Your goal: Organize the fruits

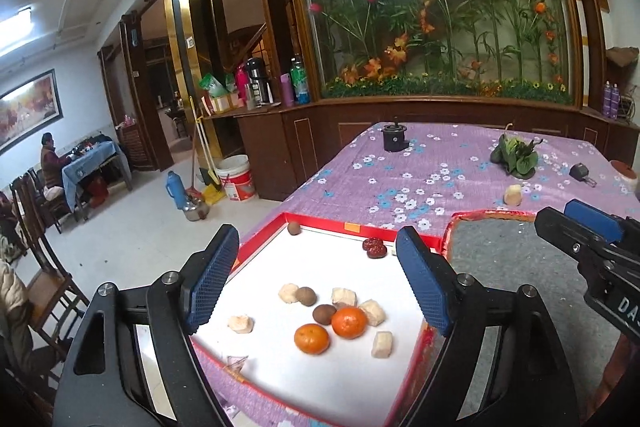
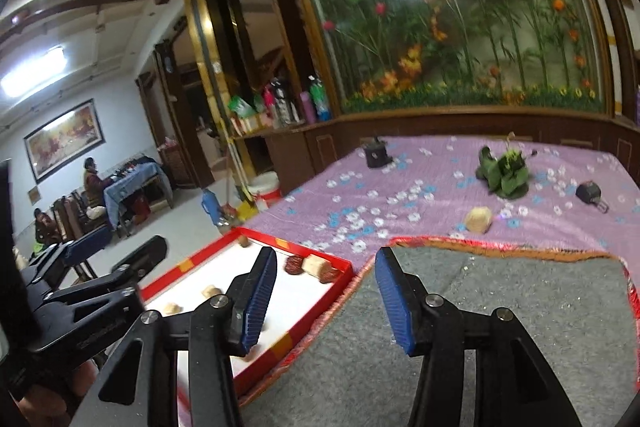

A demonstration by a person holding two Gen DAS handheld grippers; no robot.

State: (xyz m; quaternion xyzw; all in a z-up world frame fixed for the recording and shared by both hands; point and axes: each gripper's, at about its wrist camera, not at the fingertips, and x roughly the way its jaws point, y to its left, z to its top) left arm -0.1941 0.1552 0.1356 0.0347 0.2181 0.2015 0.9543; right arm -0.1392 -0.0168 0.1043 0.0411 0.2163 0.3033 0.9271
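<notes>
**A:** Where's the fruit right now?

**B:** Nearly all in the red-rimmed tray (image 1: 320, 219): two mandarins (image 1: 349, 322) side by side near its middle, pale cut chunks (image 1: 289, 293) scattered round them, a few brown round fruits (image 1: 306, 295), and red dates (image 1: 374, 247) against the far rim. One pale chunk (image 1: 513, 195) lies alone out on the purple floral cloth (image 1: 400, 167) of the counter, well apart from the tray.

**A:** And the grippers?

**B:** The left gripper (image 1: 316, 279) hangs above the tray, spread wide, nothing between its pads. The right gripper (image 2: 326, 301) is also wide open and empty, over the seam between the tray and the grey mat (image 2: 500, 307).

**A:** So how would you pick well?

**B:** My guess is the mandarins come first. They touch a chunk and a brown fruit, so I'd come straight down, straddle one mandarin across its width, and close gently, since the skin is soft. Keep the pads clear of its neighbours, or they'll roll.

**A:** The stray chunk?

**B:** The right gripper is nearer to it.
</notes>
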